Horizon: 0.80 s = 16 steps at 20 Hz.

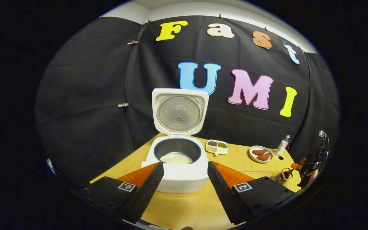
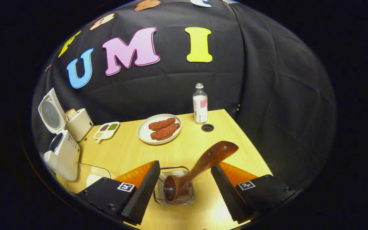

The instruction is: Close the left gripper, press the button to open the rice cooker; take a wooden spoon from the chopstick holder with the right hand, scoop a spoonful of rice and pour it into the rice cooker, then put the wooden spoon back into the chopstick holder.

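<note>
— Where's the spoon (image 2: 203, 167)?

— In the holder (image 2: 174, 185), bowl down, handle leaning up to the right. My right claw (image 2: 184, 188) straddles it, jaws wide, touching nothing. My left claw (image 1: 184, 182) is wide too, facing the cooker (image 1: 177, 159), lid up, rice inside.

— How will it handle?

— Light, stiff, smooth wood, I'd judge; possibly slippery. I'd grip mid-handle.

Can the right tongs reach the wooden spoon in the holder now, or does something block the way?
Probably yes. The right tongs are open, and the wooden spoon stands tilted in the wire chopstick holder right between the fingers. Its handle leans toward the right finger, and nothing lies across it.
</note>
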### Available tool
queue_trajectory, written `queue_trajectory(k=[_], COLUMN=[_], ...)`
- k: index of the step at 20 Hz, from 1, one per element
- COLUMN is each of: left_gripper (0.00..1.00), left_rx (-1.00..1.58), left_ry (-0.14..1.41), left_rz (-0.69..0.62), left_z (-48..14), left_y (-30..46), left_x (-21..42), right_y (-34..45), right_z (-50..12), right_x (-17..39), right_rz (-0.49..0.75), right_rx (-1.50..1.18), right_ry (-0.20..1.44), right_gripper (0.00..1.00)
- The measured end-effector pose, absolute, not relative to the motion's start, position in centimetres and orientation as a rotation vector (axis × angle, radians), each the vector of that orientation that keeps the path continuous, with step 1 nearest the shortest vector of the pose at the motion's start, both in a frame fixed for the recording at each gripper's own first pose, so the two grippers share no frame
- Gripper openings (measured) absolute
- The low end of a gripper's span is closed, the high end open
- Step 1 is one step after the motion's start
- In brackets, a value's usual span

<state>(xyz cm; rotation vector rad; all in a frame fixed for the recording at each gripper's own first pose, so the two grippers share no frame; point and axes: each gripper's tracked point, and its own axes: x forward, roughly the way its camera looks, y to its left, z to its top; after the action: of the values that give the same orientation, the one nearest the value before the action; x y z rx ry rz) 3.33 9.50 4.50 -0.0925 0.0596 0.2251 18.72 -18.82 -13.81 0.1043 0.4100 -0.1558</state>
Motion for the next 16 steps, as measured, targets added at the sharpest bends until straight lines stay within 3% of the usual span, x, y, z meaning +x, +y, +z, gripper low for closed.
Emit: queue_trajectory(k=[6,11,16], left_gripper=[0.95,0.95,0.93], left_rx=[-0.062,-0.031,-0.047], left_ry=[-0.053,-0.150,-0.206], left_rz=[0.202,0.191,0.148], left_z=[14.3,22.6,27.0], left_y=[13.9,17.3,19.4], left_x=[8.0,12.2,17.1], right_y=[-18.6,-15.5,-11.7], right_z=[-9.7,-5.1,-0.8], right_x=[12.8,9.4,7.4], right_rz=[-0.215,-0.177,-0.151], right_rx=[0.019,-0.024,-0.043], right_ry=[0.302,0.224,0.141], right_gripper=[0.99,0.99,0.99])
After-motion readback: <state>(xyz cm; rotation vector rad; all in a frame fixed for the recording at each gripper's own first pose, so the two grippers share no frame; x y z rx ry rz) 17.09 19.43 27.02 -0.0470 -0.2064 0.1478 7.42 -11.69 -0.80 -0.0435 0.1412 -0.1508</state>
